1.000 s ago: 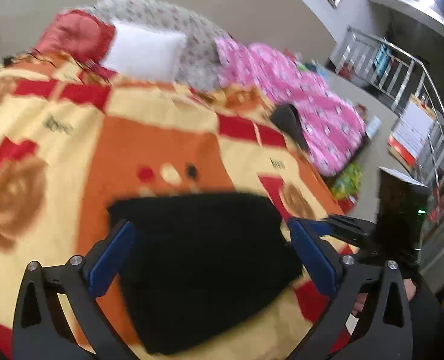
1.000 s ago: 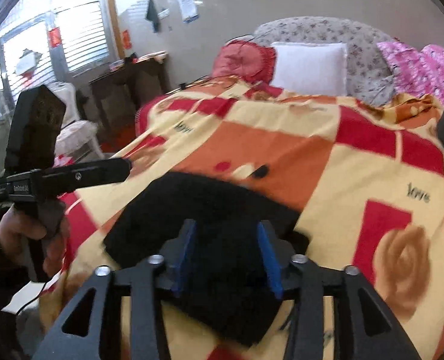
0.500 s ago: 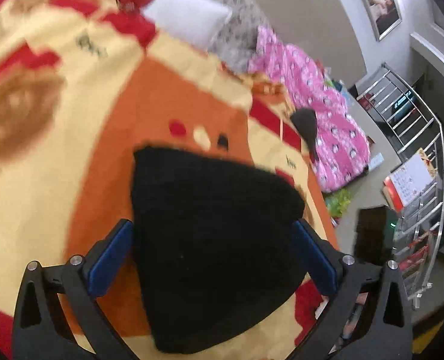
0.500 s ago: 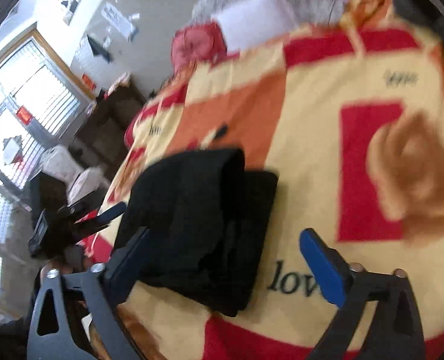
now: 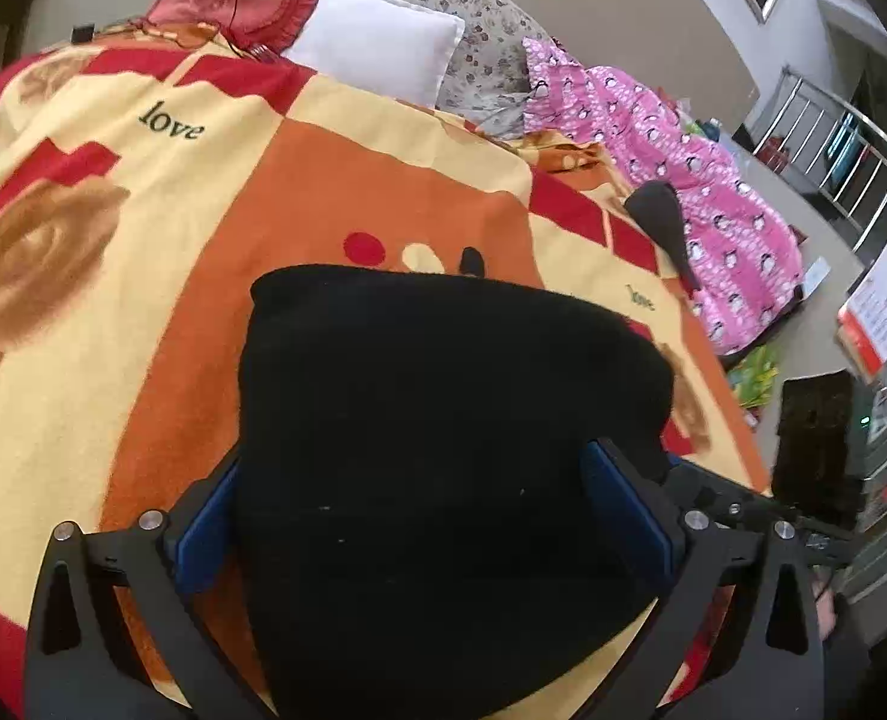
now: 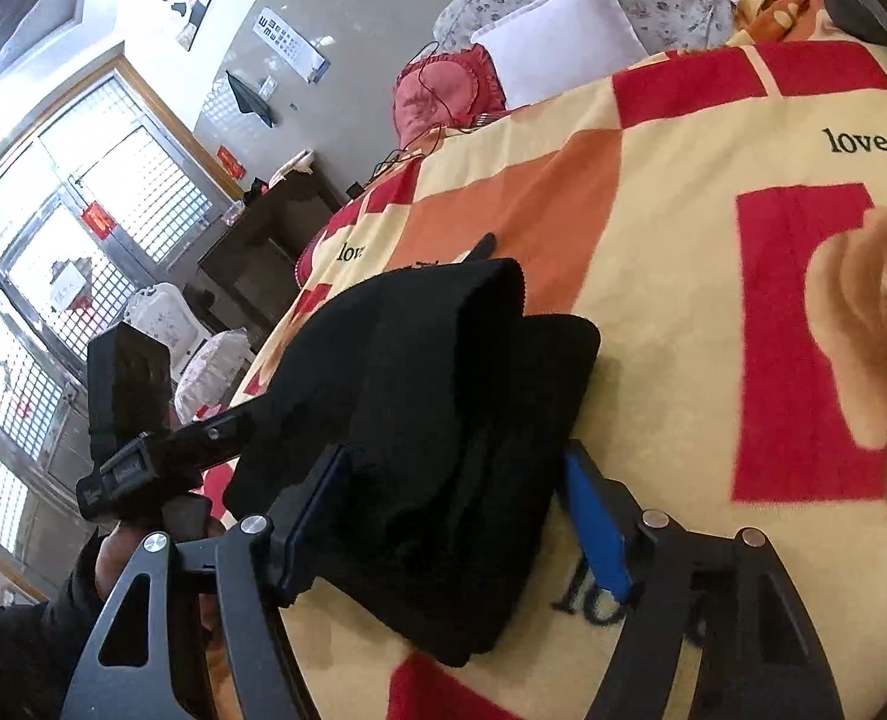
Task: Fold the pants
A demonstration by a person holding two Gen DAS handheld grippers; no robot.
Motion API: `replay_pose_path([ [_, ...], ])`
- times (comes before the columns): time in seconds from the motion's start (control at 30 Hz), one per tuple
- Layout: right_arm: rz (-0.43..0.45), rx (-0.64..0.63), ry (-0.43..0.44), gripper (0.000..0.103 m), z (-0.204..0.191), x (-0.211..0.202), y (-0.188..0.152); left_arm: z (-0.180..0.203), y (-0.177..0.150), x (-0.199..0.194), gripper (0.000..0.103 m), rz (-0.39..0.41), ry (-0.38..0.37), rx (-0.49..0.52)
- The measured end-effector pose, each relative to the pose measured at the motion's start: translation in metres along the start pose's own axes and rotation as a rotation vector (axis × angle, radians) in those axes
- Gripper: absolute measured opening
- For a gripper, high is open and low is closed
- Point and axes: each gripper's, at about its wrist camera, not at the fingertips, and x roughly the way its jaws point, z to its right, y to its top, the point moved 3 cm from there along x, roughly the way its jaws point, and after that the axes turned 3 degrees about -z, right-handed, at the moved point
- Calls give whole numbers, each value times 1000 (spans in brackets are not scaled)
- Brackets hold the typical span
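Left wrist view: the black pants [image 5: 443, 432] lie folded into a thick, compact bundle on the patterned blanket [image 5: 113, 300], near its close edge. The bundle's long axis runs from that edge toward the pillows. The left gripper [image 5: 428, 525] straddles its near end, jaws spread wide, blue pads beside the cloth; whether they press it I cannot tell. Bare blanket stretches left and ahead.

Right wrist view: the pants [image 6: 437, 420] show stacked layers, the upper fold bulging above a flatter lower one. The right gripper [image 6: 461, 516] brackets the near end; its jaws have just been closing, the right pad apart from the cloth. Open blanket [image 6: 683, 240] lies rightward.
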Motion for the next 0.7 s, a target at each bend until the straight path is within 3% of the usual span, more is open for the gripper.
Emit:
replay_pose_path([
  [0.13,2,-12,-10,75,-2,-1,-2,1,-2,2,103,13,30,22],
  [0.5,-1,-50,-58,77,-8,1,-5,-1,-2,-1,103,25,6,13],
  [0.7,1,-45,-59,77,-8,2,-5,-17,-2,-10,103,61,-127,-81],
])
